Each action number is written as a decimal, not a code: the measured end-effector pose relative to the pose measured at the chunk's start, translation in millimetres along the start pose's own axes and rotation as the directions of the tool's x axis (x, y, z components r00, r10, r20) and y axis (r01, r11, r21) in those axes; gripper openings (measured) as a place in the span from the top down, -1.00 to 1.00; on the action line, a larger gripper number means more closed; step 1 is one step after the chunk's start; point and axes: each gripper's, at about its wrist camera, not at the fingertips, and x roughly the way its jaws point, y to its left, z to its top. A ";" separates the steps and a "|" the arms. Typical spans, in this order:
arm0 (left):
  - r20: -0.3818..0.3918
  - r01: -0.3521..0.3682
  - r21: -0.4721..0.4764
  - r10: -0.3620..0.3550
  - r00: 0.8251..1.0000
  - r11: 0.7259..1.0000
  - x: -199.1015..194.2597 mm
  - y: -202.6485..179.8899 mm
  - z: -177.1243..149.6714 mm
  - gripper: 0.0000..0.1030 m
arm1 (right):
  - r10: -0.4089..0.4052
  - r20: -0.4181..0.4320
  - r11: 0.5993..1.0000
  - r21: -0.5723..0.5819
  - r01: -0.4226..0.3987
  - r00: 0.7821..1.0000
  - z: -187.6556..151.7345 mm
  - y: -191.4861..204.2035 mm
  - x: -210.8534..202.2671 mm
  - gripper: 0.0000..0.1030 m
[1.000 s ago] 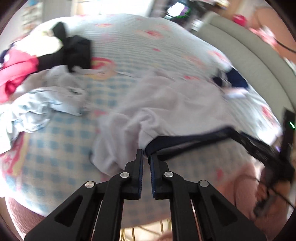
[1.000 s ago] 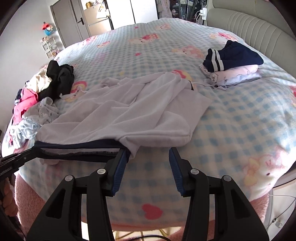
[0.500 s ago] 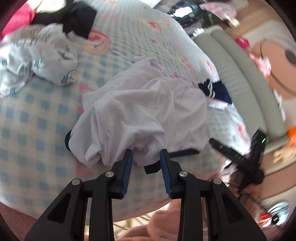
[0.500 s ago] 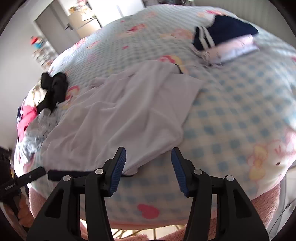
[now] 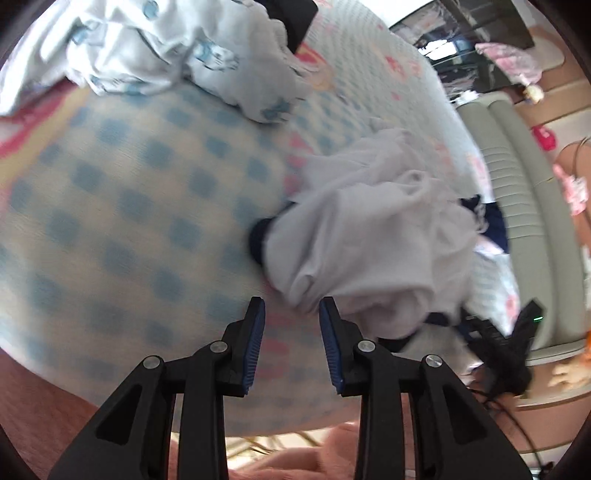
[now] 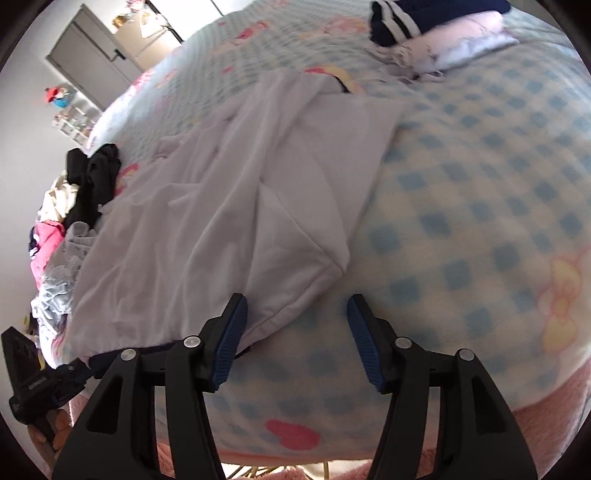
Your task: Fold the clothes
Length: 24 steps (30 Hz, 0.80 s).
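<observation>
Left wrist view: left gripper point(image 5: 291, 314) has its jaws spread, holding nothing, just near of the white garment point(image 5: 369, 243).
Garment there: bunched, to the right on the checked blanket point(image 5: 122, 206), with a dark navy trim at its left edge.
Far left: pale printed clothes point(image 5: 177, 51) in a heap.
Right wrist view: right gripper point(image 6: 295, 325) is spread wide and empty; its left pad point(image 6: 231, 338) sits over the garment's near hem.
Garment here: white garment point(image 6: 236, 192) spread left of centre.
Far right: folded stack point(image 6: 439, 33), navy on top.
Far left: dark clothing point(image 6: 92, 177).
</observation>
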 end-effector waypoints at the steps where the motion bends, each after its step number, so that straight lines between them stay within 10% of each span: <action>1: -0.004 0.006 0.003 -0.006 1.000 1.000 3.1 0.5 2.0 0.37 | 0.023 0.009 1.000 -0.009 -0.023 1.000 1.5 2.5 1.9 -0.10; 4: -0.006 0.049 0.007 -0.049 0.999 0.999 15.8 -4.5 15.0 0.40 | -0.014 0.023 0.999 -0.042 0.015 1.000 3.1 12.5 4.4 0.55; 8: 0.094 -0.027 0.120 0.016 0.995 0.992 25.9 -31.5 40.6 0.62 | -0.082 0.089 0.992 -0.091 0.090 0.993 0.4 23.6 -8.2 0.84; 15: 0.154 -0.057 0.106 0.040 0.987 0.993 3.8 -25.1 66.5 0.72 | -0.217 0.124 0.974 -0.035 0.223 0.968 -1.4 -6.3 -35.8 0.87; 24: 0.165 0.024 0.100 -0.040 0.986 0.995 -22.9 -24.1 70.0 0.32 | -0.058 0.074 0.998 0.029 0.056 0.996 0.7 -11.9 -28.2 0.35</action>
